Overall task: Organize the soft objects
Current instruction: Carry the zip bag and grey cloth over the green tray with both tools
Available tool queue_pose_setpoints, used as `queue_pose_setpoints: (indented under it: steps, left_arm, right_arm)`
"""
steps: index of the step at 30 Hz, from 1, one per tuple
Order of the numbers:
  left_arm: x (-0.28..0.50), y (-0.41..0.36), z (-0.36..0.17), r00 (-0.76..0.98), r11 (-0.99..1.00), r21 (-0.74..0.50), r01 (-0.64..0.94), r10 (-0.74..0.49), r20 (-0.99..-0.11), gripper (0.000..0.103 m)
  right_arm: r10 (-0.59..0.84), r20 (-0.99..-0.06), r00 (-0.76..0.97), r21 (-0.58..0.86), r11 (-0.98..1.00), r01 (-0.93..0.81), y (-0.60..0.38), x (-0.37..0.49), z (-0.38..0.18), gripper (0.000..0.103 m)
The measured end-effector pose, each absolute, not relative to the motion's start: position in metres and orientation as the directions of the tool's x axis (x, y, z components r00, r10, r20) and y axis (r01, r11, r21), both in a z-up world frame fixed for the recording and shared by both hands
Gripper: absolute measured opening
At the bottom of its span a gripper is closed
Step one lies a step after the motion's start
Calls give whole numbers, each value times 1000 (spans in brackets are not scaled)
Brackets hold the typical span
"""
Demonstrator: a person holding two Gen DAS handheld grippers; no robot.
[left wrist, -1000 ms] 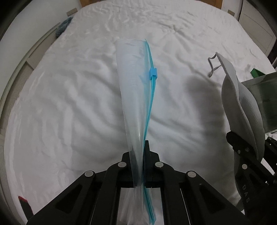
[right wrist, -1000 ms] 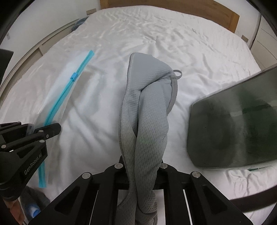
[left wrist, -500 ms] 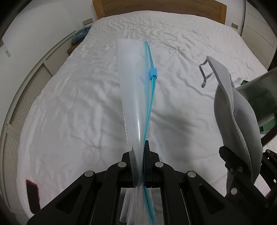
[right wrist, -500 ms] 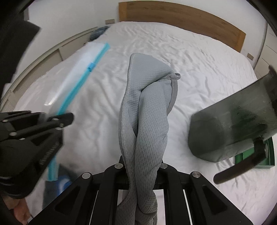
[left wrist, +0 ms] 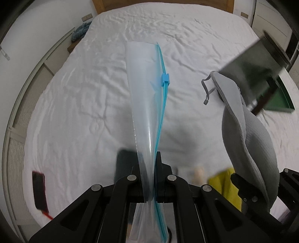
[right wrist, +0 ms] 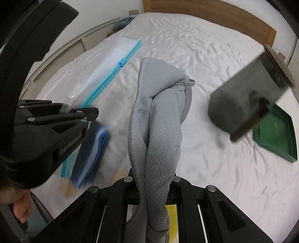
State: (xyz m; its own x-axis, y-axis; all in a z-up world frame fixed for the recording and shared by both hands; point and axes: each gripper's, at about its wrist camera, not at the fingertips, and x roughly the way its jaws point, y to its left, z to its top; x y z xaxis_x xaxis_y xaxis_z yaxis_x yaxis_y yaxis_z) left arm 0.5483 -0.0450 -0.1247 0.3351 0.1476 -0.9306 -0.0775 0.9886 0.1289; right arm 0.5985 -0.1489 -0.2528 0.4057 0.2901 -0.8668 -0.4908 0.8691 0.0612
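"GenRobot.AI" lettering on left gripper (right wrist: 91,114) (black)

We see a bed (left wrist: 97,97) w/ a wrinkled white sheet filling most of both views, wooden headboard (right wrist: 214,16) at the far end. On the sheet, right side: a green tray (right wrist: 274,134), partly hidden in both views. Near edge, left wrist view: a dark phone-like item w/ red trim (left wrist: 38,190) at the left, a dark block (left wrist: 124,164) near the middle, a yellow cloth (left wrist: 227,185) at the right, all blurred. Right wrist view: a dark-and-blue folded stack (right wrist: 89,155) lies at the near left, blurred; can't tell more.
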Motion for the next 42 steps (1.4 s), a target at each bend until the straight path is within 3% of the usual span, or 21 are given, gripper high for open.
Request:
queue_pose_setpoints:
  steps: [14, 26, 36, 42]
  left_arm:
    - [488, -127, -133, 204, 997, 72, 3, 70, -977, 2]
    - [468, -251, -143, 94, 986, -24, 167, -40, -995, 2]
    - [493, -355, -138, 88, 961, -112, 251, -138, -986, 2]
    - [542, -402, -117, 193, 960, -101, 263, -155, -969, 2]
  right_arm:
    - [228, -929, 292, 53, 862, -505, -251, 505, -226, 9]
    - [119, -957, 265, 10, 926, -378, -373, 461, -202, 9]
    - [15, -956, 291, -56, 971, -231, -472, 471, -174, 9]
    - [-17, -919, 394, -95, 979, -179, -512, 505, -136, 9]
